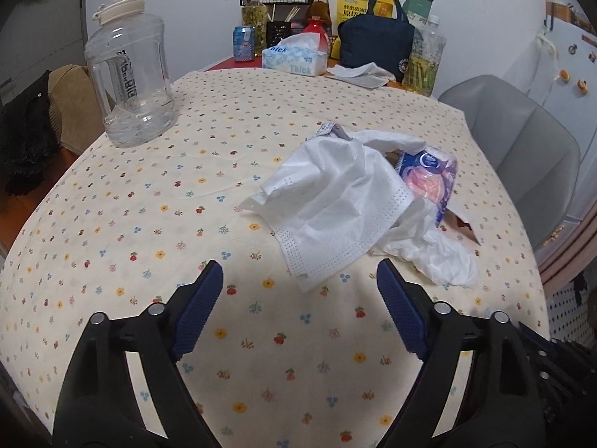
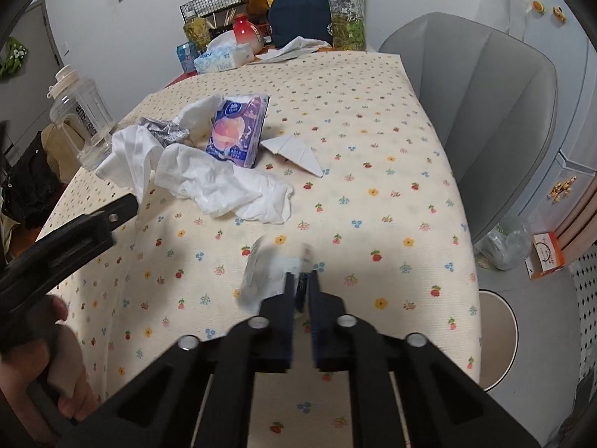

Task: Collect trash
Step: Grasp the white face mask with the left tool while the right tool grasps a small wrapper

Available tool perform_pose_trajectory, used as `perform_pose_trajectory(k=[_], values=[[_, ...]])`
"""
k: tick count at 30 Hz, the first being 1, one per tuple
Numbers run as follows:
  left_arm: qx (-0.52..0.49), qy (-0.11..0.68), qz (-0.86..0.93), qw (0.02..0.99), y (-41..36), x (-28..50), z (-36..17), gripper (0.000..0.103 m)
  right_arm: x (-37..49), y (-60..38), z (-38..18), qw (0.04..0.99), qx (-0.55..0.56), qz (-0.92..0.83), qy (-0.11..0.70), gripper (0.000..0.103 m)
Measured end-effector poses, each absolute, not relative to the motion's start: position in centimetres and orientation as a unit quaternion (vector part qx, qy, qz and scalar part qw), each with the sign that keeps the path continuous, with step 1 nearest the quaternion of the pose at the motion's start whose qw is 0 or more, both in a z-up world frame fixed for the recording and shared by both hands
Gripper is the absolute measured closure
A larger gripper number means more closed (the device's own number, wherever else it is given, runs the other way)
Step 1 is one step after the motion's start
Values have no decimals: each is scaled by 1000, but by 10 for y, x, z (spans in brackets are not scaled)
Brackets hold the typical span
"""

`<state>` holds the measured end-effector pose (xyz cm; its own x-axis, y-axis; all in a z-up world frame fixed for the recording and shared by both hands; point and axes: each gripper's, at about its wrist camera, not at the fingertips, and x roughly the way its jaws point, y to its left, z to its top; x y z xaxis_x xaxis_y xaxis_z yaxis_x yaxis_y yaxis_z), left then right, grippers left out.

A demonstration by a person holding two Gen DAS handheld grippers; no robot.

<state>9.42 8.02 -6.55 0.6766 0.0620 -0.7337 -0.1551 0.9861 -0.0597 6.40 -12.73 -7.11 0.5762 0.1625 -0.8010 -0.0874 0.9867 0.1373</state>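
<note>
On the flowered tablecloth (image 1: 149,224) lies a heap of trash: a white face mask (image 1: 335,216), crumpled tissues (image 1: 440,257) and a purple tissue pack (image 1: 429,179). My left gripper (image 1: 298,265) is open just in front of the mask's near corner, with nothing pressed between its pads. In the right wrist view my right gripper (image 2: 301,276) is shut on a blurred clear plastic wrapper (image 2: 261,276) near the table's front. Farther back are the purple pack (image 2: 237,130), the tissues (image 2: 224,186), a folded white paper (image 2: 294,153) and a crumpled silvery wrapper (image 2: 164,130). A hand holds the left gripper at the left edge.
A large clear water jug (image 1: 130,71) stands at the left. A tissue box (image 1: 294,58), a navy bag (image 1: 377,37), bottles and a wire basket crowd the far end. A grey chair (image 1: 522,142) is beside the table's right edge, with a white stool (image 2: 496,336) and a clear bag (image 2: 503,242) on the floor.
</note>
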Motion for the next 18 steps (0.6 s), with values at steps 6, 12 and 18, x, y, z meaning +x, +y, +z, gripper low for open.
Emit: perform_pose_trajectory(k=[6, 12, 18], values=[[-60, 422, 61, 902, 80, 111, -80, 50, 62, -136, -63, 893, 40, 70, 444, 97], [-71, 428, 60, 899, 85, 118, -85, 92, 63, -138, -59, 895, 41, 66, 440, 97], [-88, 400, 73, 909, 99, 103, -69, 100, 58, -137, -50, 899, 42, 67, 431, 97]])
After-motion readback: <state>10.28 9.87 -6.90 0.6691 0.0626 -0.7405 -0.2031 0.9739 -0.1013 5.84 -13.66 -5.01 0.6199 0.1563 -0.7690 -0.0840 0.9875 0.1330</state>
